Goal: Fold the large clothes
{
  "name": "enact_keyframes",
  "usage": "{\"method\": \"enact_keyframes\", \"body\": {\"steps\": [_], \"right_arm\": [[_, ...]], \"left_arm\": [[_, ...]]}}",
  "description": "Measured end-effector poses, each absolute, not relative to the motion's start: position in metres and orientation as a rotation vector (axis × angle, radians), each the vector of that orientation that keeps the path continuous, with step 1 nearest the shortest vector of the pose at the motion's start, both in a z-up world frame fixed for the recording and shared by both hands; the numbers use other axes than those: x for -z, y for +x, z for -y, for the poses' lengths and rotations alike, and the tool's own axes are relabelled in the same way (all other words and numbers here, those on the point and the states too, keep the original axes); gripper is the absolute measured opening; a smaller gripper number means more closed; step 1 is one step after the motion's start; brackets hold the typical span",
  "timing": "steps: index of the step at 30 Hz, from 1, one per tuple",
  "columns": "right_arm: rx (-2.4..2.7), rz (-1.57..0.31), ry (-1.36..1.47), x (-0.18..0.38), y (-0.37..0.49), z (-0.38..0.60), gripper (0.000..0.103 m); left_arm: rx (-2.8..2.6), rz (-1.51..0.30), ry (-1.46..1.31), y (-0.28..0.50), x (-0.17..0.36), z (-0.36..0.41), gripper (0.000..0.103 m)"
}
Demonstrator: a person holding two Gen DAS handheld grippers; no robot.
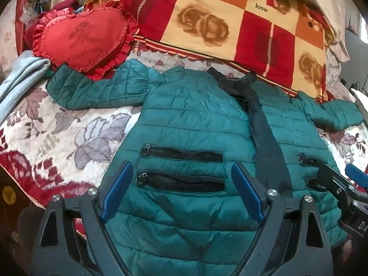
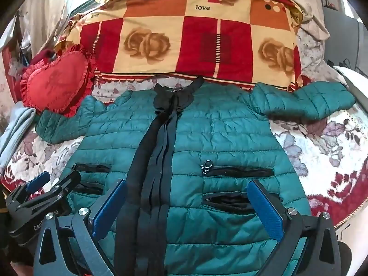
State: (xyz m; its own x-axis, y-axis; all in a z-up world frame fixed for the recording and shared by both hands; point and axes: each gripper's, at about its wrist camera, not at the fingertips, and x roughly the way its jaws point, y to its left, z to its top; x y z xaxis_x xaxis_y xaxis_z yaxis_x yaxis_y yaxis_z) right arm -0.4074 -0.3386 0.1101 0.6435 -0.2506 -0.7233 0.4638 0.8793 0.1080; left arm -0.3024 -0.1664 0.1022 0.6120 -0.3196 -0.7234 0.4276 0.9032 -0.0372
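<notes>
The green jacket [image 2: 220, 138] lies front-up on the flowered blanket [image 2: 322, 151], collar away, hem nearest, its long axis running straight ahead of both claws. The left gripper [image 1: 181, 191] and right gripper [image 2: 187, 209] hover over the hem with jaws spread, pinching nothing. Each sleeve is nearer its own side's hand. The left sleeve [image 1: 96, 87] seems to touch the heart pillow [image 1: 85, 39]; the right side has more room.

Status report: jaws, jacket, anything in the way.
Left gripper and right gripper open, empty, over hem. Teal jacket flat, front up, sleeves out. Heart cushion overlaps one sleeve.
</notes>
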Motion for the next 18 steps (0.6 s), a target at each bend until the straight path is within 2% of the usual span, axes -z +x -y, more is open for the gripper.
{"method": "enact_keyframes", "body": {"steps": [18], "right_arm": [[0.426,-0.768,0.282,-0.1091,-0.4043,0.3352,0.103]], "left_arm": [[0.440,-0.811,0.143,-0.3072,-0.0976,0.1668,0.087]]}}
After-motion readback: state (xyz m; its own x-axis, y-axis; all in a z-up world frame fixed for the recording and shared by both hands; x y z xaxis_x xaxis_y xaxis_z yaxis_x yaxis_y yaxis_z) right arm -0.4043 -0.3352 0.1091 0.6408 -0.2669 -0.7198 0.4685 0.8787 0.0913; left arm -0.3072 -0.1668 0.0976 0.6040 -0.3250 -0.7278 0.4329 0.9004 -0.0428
